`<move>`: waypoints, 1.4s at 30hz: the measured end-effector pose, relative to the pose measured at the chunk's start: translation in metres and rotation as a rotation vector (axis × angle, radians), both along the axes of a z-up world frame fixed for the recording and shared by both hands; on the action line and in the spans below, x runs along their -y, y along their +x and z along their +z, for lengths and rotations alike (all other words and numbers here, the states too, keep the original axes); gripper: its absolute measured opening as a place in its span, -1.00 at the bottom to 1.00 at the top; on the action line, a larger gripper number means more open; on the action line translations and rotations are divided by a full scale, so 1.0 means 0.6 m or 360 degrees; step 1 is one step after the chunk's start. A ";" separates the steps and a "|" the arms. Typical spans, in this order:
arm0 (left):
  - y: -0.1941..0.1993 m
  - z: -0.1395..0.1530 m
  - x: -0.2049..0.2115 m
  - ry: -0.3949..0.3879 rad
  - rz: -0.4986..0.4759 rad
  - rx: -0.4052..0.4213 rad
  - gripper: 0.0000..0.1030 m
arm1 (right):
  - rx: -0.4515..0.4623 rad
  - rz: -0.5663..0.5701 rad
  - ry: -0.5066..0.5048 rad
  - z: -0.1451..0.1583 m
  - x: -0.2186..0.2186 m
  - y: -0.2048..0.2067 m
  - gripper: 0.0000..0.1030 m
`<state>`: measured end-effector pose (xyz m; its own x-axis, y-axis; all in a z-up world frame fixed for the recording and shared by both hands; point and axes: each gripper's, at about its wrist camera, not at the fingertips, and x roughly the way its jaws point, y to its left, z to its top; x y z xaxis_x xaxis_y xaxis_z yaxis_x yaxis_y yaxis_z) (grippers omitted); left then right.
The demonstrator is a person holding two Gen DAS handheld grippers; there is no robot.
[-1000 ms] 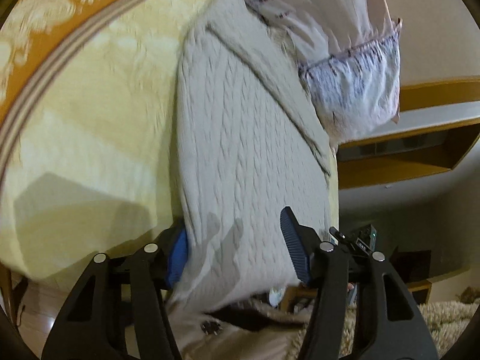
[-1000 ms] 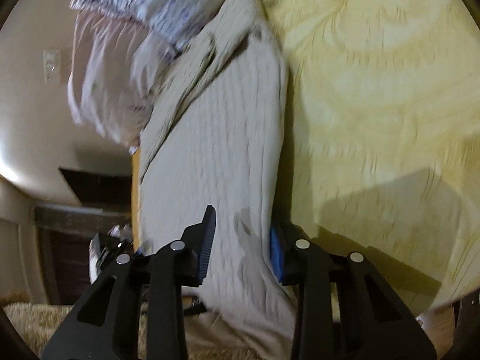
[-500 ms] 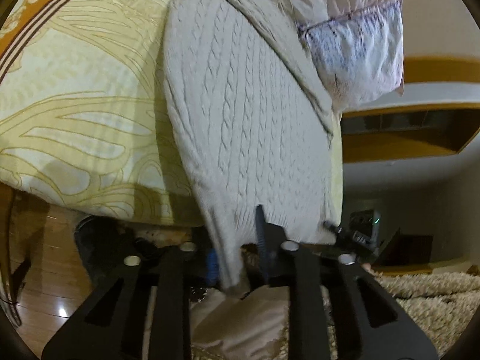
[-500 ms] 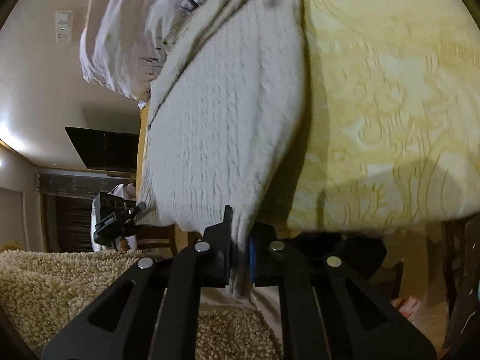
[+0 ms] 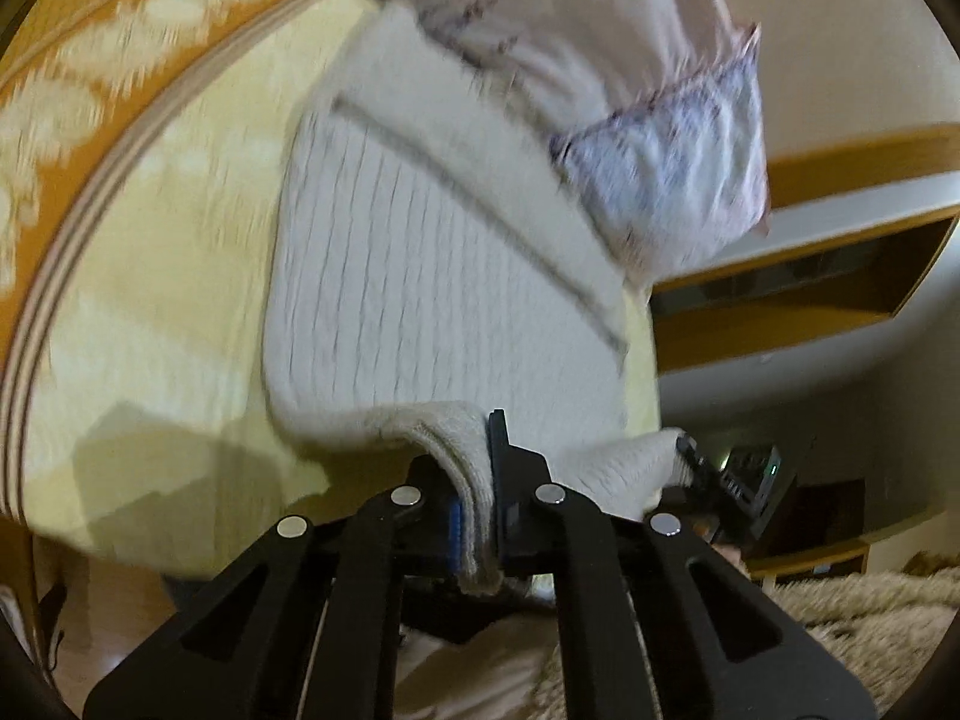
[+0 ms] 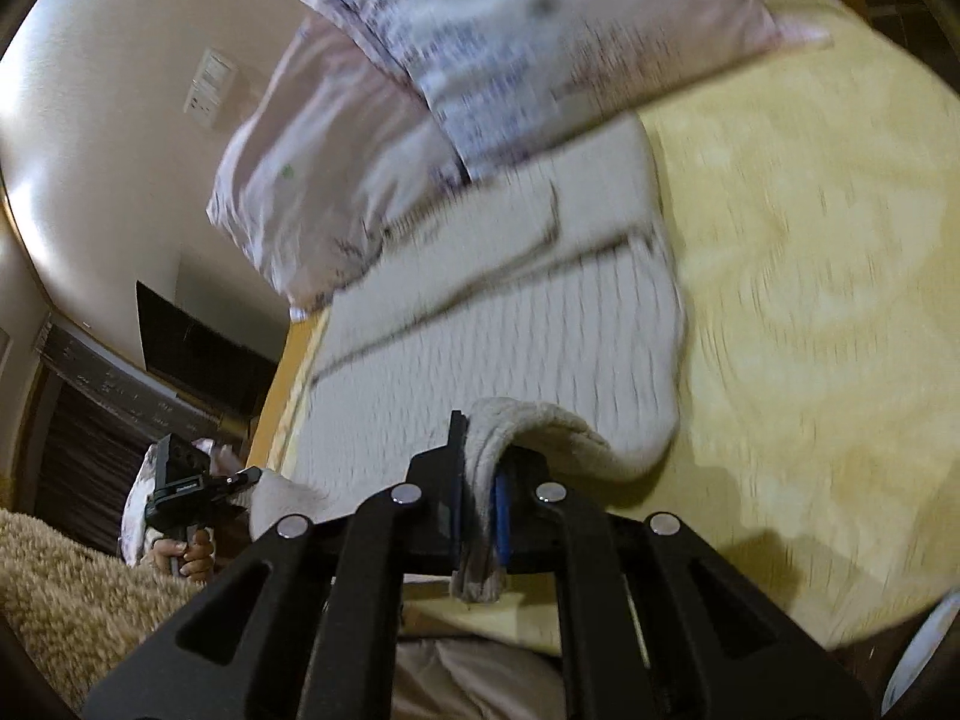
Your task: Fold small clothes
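A cream cable-knit sweater (image 5: 420, 276) lies on the yellow patterned bedspread (image 5: 156, 324), its top under a pillow. My left gripper (image 5: 477, 516) is shut on the sweater's bottom hem at its left corner, lifted and curled over the body. My right gripper (image 6: 477, 516) is shut on the hem at the sweater's (image 6: 492, 330) right corner, likewise raised above the bedspread (image 6: 810, 300). The right gripper (image 5: 708, 474) also shows at the right of the left wrist view, and the left gripper (image 6: 234, 480) at the left of the right wrist view.
A pale pink printed pillow (image 5: 660, 138) lies over the sweater's top; it also shows in the right wrist view (image 6: 480, 60). The orange bed border (image 5: 72, 72) runs along the left. A shaggy beige rug (image 6: 66, 594) covers the floor. Wooden shelving (image 5: 810, 276) stands beyond the bed.
Both grippers closed on the sweater's bottom hem and have lifted it up and forward over the sweater body, so the hem now curls above the bed.
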<state>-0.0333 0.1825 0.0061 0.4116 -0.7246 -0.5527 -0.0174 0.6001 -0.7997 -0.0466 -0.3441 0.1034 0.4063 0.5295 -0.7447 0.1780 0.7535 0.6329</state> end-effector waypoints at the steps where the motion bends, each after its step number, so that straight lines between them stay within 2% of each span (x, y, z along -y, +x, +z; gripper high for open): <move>1: 0.006 0.005 -0.005 -0.0014 0.0016 0.0023 -0.88 | 0.0035 -0.0017 -0.0006 0.004 -0.001 0.012 -0.86; 8: 0.102 0.052 -0.013 -0.0111 0.0102 0.0216 -0.88 | 0.0196 -0.0111 -0.0015 0.021 0.004 0.079 -0.86; 14: 0.190 0.084 0.004 -0.0096 0.0077 0.0343 -0.88 | 0.0287 -0.0135 -0.0013 0.027 0.004 0.131 -0.86; 18: 0.237 0.091 0.004 -0.0097 0.0091 0.0383 -0.88 | 0.0332 -0.0169 -0.0016 0.026 0.008 0.166 -0.86; 25: 0.317 0.072 -0.001 -0.0135 0.0168 0.0350 -0.88 | 0.0316 -0.0263 -0.0021 -0.016 0.023 0.226 -0.86; 33: 0.391 0.004 0.003 -0.0157 0.0248 0.0200 -0.88 | 0.0111 -0.0366 0.0001 -0.122 0.041 0.295 -0.86; 42: 0.437 -0.062 0.002 -0.0185 0.0335 0.0038 -0.88 | -0.0105 -0.0429 -0.0025 -0.204 0.056 0.344 -0.84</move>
<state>0.2289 0.1813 -0.0314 0.5722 -0.6795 -0.4592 -0.1129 0.4893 -0.8648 0.1598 -0.3777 -0.0191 0.4814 0.3973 -0.7813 0.4137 0.6829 0.6021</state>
